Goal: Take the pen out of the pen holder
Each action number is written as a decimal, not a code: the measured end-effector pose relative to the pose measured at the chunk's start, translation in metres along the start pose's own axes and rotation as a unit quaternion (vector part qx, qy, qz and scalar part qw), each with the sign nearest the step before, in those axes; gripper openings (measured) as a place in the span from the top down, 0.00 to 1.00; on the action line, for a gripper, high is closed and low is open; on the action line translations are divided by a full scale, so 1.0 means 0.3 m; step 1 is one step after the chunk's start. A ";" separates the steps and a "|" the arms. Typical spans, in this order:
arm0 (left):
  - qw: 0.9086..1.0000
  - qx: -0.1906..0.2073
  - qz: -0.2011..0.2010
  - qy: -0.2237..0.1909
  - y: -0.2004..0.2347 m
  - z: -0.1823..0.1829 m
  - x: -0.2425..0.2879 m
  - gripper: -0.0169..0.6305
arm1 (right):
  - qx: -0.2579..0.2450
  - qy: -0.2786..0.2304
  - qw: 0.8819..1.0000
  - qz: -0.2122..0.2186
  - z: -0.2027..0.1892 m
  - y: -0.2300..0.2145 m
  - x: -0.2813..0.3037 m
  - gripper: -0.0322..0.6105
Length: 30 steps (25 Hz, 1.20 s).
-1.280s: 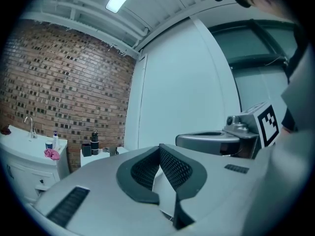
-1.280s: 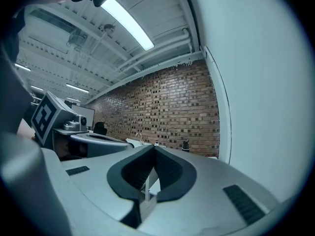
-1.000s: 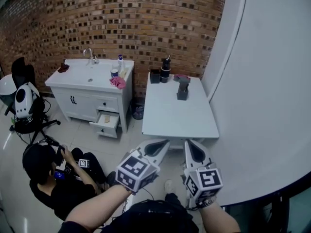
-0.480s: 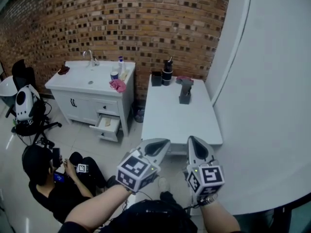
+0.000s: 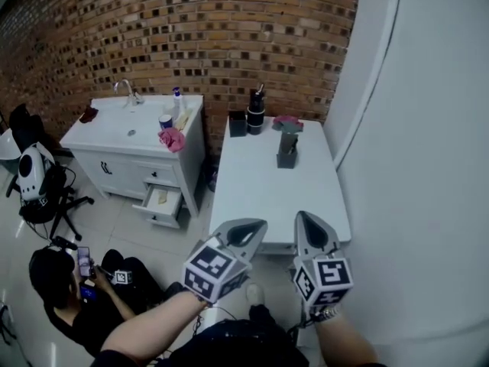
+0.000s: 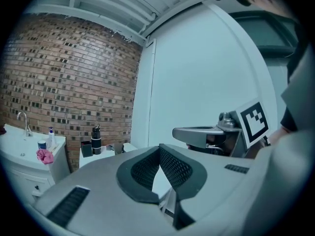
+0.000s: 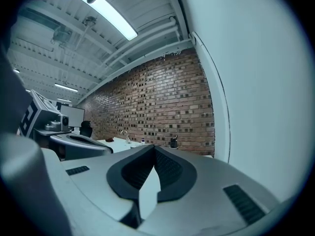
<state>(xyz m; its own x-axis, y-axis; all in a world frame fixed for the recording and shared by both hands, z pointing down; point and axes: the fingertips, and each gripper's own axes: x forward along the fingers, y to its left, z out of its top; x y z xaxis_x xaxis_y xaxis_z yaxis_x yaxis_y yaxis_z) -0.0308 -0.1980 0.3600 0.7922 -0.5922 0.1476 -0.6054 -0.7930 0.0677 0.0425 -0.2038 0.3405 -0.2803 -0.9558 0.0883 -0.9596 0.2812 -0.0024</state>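
Note:
A white table [image 5: 267,193] stands against the brick wall. At its far edge are a small black box [image 5: 238,123] and a black cylindrical holder [image 5: 256,115] with a dark pen-like thing [image 5: 260,90] sticking up out of it. In the left gripper view the holder [image 6: 96,140] shows small and far off. Near them, a pink cloth [image 5: 287,121] tops a grey object [image 5: 287,150]. My left gripper [image 5: 256,225] [image 6: 159,147] and right gripper [image 5: 304,217] [image 7: 154,147] hover side by side before the table's near edge, both shut and empty, far from the holder.
A white sink cabinet [image 5: 126,140] with an open drawer [image 5: 159,202] stands left of the table, a pink cloth [image 5: 170,138] on its top. A person [image 5: 72,297] sits on the floor at lower left. A white curved wall [image 5: 428,174] closes the right side.
Both grippers and the head view have moved forward toward the table, which now lies nearer and more centred. The jaws stay shut. The seated person has slid toward the lower left.

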 end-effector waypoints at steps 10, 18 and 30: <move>0.999 -0.025 0.002 0.034 0.155 0.014 0.342 0.97 | 0.030 0.028 0.999 0.004 -0.044 -0.242 0.287 0.93; 0.998 -0.040 0.005 0.055 0.273 -0.009 0.590 0.97 | 0.052 0.046 0.998 0.009 -0.093 -0.406 0.500 0.93; 0.994 -0.062 0.021 0.084 0.486 -0.106 0.907 0.97 | 0.075 0.078 0.994 0.013 -0.247 -0.617 0.830 0.89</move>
<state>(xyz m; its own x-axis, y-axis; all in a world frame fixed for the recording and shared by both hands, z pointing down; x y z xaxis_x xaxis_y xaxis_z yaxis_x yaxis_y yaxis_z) 0.0939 -0.4701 0.4413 0.7489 -0.5832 0.3145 -0.6501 -0.7385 0.1787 0.1519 -0.4875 0.4366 -0.3092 -0.9203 0.2396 -0.9481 0.2787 -0.1533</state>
